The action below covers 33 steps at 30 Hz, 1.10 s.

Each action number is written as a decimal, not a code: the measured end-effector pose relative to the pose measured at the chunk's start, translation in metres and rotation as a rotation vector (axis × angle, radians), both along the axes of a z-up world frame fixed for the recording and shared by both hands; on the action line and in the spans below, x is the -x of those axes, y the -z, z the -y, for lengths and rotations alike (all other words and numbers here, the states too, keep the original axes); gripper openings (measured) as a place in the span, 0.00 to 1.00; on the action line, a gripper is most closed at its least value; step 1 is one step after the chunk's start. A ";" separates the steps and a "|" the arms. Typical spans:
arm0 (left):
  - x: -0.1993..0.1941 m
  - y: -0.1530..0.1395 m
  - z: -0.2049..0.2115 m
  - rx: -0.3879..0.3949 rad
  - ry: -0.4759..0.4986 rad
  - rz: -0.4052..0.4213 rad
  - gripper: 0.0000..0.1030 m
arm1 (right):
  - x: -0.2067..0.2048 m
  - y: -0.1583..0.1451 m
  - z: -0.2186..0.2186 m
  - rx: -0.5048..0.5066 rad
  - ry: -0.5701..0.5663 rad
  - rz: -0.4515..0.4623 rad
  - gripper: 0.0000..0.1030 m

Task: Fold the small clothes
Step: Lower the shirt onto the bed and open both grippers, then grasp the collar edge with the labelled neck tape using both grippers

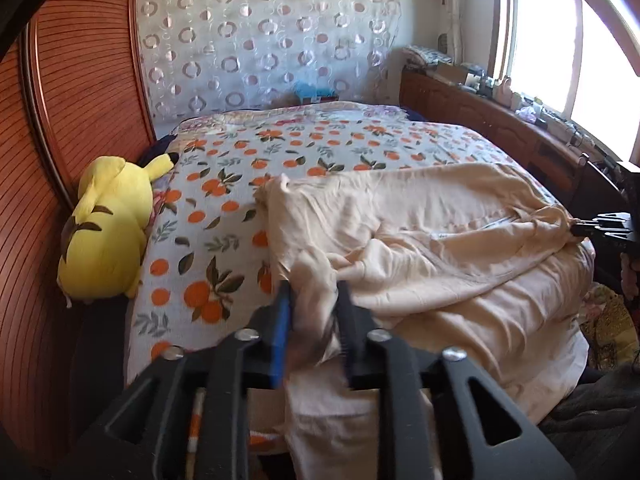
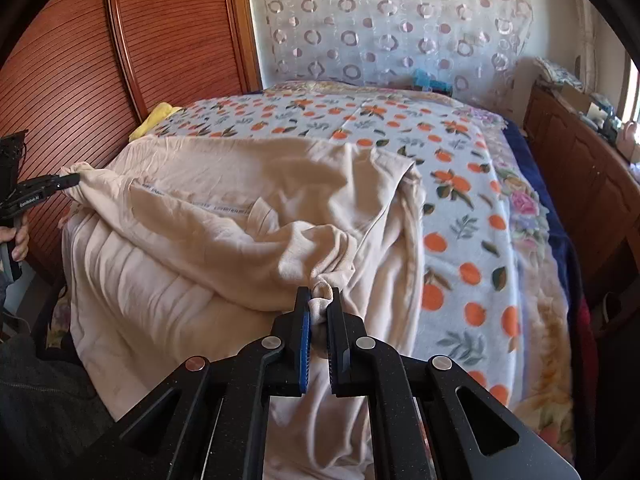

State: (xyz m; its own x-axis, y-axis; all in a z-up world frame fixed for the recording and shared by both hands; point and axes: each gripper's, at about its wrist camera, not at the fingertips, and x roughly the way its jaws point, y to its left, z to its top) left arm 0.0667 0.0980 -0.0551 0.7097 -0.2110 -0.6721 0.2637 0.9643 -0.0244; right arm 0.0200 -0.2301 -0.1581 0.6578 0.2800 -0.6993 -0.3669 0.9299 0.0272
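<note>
Cream garment (image 2: 224,208) lies across the bed's (image 2: 460,216) near edge. Right tongs (image 2: 319,300) pinch its bunched fabric. Left tongs (image 1: 310,292) spread, fabric between. Printed neck tape unreadable.

Two wrist views, close, sharing bed (image 1: 304,148)

Holding the left gripper (image 1: 314,292) tilted down at the near edge of the bed (image 1: 224,216), jaws parted, with cream cloth (image 1: 420,220) hanging loose between them. Gripping its handle with the left hand (image 2: 16,240), fingers curled round. Clamping a bunched fold of the same cloth in the right gripper (image 2: 318,294), likewise tilted down, pads pressed tight.
</note>
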 end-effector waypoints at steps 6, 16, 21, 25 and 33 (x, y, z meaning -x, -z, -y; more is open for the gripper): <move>0.011 -0.008 -0.007 0.035 -0.007 0.021 0.66 | 0.014 -0.015 -0.005 0.029 -0.044 0.013 0.19; -0.042 -0.004 0.050 0.086 0.109 -0.028 0.66 | 0.000 -0.034 -0.038 0.012 -0.115 0.107 0.48; -0.080 0.019 0.069 0.093 0.130 -0.143 0.54 | -0.062 0.002 -0.053 0.008 -0.121 -0.031 0.47; -0.084 0.035 0.077 0.066 0.151 -0.200 0.50 | -0.084 0.017 -0.059 0.057 -0.115 -0.092 0.37; -0.065 0.037 0.090 0.004 0.185 -0.163 0.26 | -0.072 0.017 -0.077 0.111 -0.175 -0.093 0.05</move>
State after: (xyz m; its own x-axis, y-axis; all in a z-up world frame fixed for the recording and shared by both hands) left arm 0.1316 0.0076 -0.0926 0.5409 -0.3307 -0.7733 0.4283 0.8996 -0.0851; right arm 0.0920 -0.1528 -0.1748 0.5370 0.3017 -0.7878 -0.5234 0.8515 -0.0307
